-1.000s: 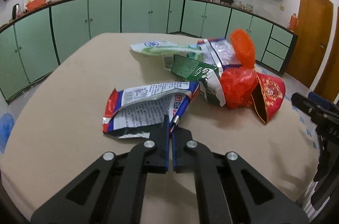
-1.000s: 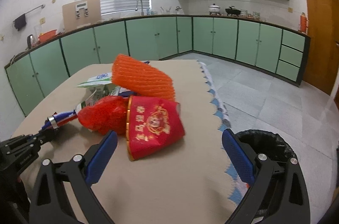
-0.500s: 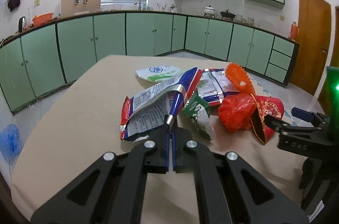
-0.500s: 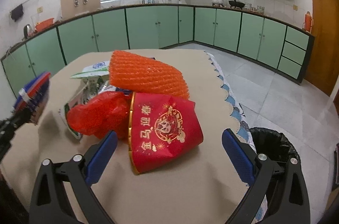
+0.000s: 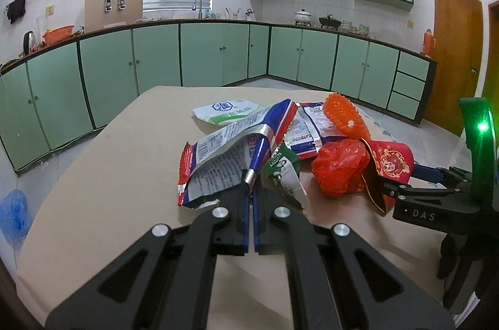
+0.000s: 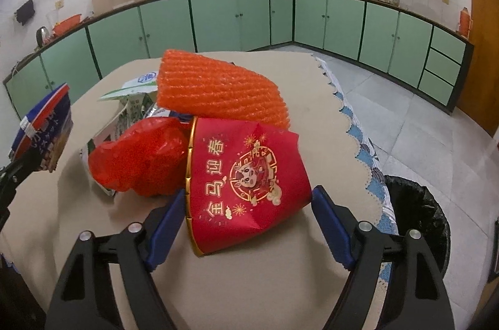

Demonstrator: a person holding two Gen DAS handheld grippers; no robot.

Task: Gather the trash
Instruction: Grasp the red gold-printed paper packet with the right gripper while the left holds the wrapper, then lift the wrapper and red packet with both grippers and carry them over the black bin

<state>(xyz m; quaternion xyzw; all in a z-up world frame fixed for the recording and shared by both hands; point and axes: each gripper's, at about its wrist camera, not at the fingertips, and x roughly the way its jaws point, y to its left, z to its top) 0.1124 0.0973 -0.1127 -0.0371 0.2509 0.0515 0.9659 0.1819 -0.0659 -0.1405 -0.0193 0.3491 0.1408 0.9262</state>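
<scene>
My left gripper (image 5: 249,185) is shut on the corner of a blue, red and white snack wrapper (image 5: 224,152), which hangs raised above the table; the same wrapper (image 6: 46,127) shows at the left of the right wrist view. A crushed red paper cup (image 6: 246,174) with gold print lies on its side between the blue pads of my right gripper (image 6: 249,196). Those jaws are closing around it, one pad near each side, and no squeeze shows. From the left wrist view, the right gripper (image 5: 402,178) reaches the cup (image 5: 393,164) from the right.
An orange foam net (image 6: 215,89), a red plastic bag (image 6: 140,158), a green-white wrapper (image 5: 283,171) and a white-green pouch (image 5: 227,111) are piled on the beige table (image 5: 109,174). A black-lined bin (image 6: 418,220) stands on the floor beside the table's scalloped edge.
The left gripper has lifted the snack wrapper off the table. The right gripper has moved in around the red cup and its jaws have narrowed.
</scene>
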